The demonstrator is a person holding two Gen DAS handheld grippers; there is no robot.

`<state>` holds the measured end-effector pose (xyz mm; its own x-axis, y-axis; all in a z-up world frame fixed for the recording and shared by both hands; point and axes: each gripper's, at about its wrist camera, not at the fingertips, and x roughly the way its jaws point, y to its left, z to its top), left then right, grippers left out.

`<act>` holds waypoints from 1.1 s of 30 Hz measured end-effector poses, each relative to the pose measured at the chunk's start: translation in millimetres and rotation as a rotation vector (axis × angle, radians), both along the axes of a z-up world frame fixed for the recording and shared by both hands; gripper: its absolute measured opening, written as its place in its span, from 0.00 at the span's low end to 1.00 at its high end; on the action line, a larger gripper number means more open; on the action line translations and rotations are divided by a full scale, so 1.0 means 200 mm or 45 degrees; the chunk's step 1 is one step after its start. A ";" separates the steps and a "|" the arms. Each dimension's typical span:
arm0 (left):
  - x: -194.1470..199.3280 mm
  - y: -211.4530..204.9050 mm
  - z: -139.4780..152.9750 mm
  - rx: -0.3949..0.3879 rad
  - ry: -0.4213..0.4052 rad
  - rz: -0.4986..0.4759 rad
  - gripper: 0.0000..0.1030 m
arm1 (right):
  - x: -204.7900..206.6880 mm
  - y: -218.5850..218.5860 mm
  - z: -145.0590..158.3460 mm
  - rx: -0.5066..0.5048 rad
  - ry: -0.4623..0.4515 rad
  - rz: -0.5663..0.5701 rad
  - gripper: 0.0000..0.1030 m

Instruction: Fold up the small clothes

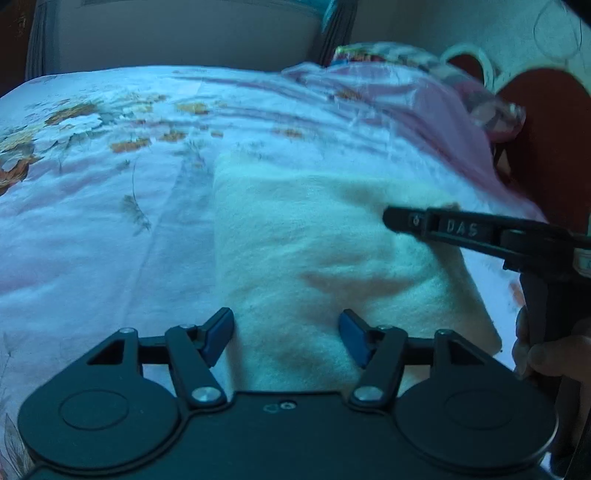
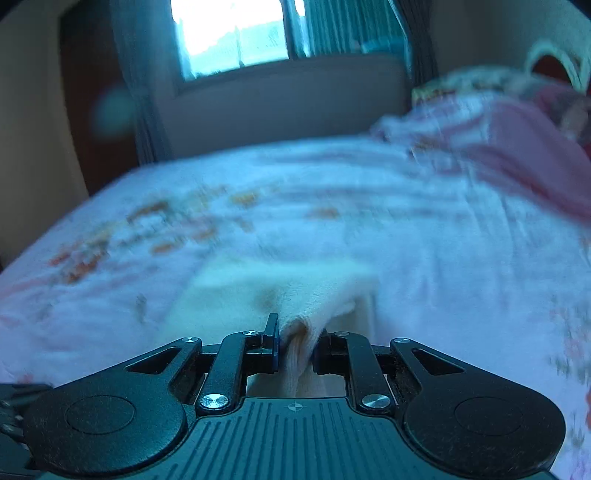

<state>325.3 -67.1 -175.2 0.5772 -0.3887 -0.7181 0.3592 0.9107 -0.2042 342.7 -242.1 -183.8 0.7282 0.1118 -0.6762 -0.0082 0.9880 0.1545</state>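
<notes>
A small cream fleece cloth (image 1: 314,240) lies folded on the floral bedsheet (image 1: 110,206). My left gripper (image 1: 286,338) is open, its blue pads either side of the cloth's near edge, just above it. My right gripper (image 2: 295,350) is shut on a bunched corner of the cream cloth (image 2: 306,302) and lifts it off the bed. In the left wrist view the right gripper (image 1: 391,218) reaches in from the right over the cloth's far right part.
A pink blanket (image 1: 443,110) and patterned pillows (image 1: 369,55) are piled at the head of the bed, by a dark red headboard (image 1: 546,140). A window (image 2: 236,33) with curtains lies beyond the bed's far edge.
</notes>
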 end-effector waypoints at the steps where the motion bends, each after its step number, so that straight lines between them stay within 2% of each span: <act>1: 0.00 -0.01 -0.03 0.029 0.036 0.003 0.64 | 0.02 -0.04 -0.07 0.065 0.117 -0.017 0.15; 2: 0.01 0.00 -0.05 0.017 0.083 -0.001 0.65 | 0.01 -0.09 -0.12 0.160 0.183 -0.039 0.15; 4: 0.01 0.06 -0.06 -0.045 0.138 0.012 0.67 | -0.05 -0.19 -0.11 0.354 0.168 -0.098 0.26; 5: 0.01 0.08 -0.07 -0.056 0.152 0.011 0.67 | -0.07 -0.22 -0.10 0.430 0.162 -0.105 0.38; 6: 0.01 0.09 -0.06 -0.056 0.158 0.007 0.67 | -0.11 -0.24 -0.09 0.473 0.155 -0.110 0.47; 7: 0.00 0.10 -0.06 -0.049 0.157 0.000 0.67 | -0.15 -0.25 -0.07 0.506 0.161 -0.116 0.47; 12: -0.03 0.10 -0.05 -0.033 0.142 0.004 0.67 | -0.33 -0.23 -0.06 0.482 0.231 -0.107 0.47; 16: -0.05 0.08 -0.06 -0.028 0.138 0.005 0.67 | -0.43 -0.18 -0.04 0.468 0.240 -0.103 0.47; 17: -0.05 0.08 -0.06 -0.023 0.136 0.003 0.67 | -0.43 -0.16 -0.04 0.435 0.243 -0.093 0.45; 18: -0.05 0.07 -0.06 -0.019 0.137 0.001 0.67 | -0.44 -0.13 -0.04 0.401 0.243 -0.087 0.30; 20: -0.05 0.07 -0.06 -0.020 0.144 0.007 0.67 | -0.44 -0.14 -0.05 0.427 0.241 -0.108 0.16; 22: -0.06 0.07 -0.04 -0.040 0.145 0.002 0.67 | -0.47 -0.15 0.01 0.433 0.174 -0.114 0.14; 23: -0.07 0.07 -0.04 -0.039 0.139 0.000 0.67 | -0.48 -0.14 0.03 0.373 0.145 -0.100 0.13; 24: -0.07 0.07 -0.05 -0.036 0.138 -0.003 0.67 | -0.49 -0.12 0.03 0.297 0.152 -0.090 0.09; 26: -0.09 0.05 -0.08 -0.031 0.149 0.000 0.70 | -0.50 -0.11 -0.09 0.175 0.248 -0.089 0.07; 29: -0.11 0.02 -0.09 0.017 0.111 -0.024 0.70 | -0.52 -0.10 -0.10 0.153 0.247 -0.075 0.07; 31: -0.10 0.04 -0.07 0.004 0.124 -0.021 0.69 | -0.51 -0.08 -0.06 0.106 0.236 -0.045 0.08; 33: -0.09 0.08 -0.02 -0.027 0.114 0.015 0.65 | -0.54 -0.09 0.00 0.139 0.151 -0.073 0.08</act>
<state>307.0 -51.1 -180.0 0.5156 -0.3978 -0.7589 0.3275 0.9099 -0.2545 235.0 -260.4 -183.3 0.6514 0.1497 -0.7438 0.0725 0.9636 0.2575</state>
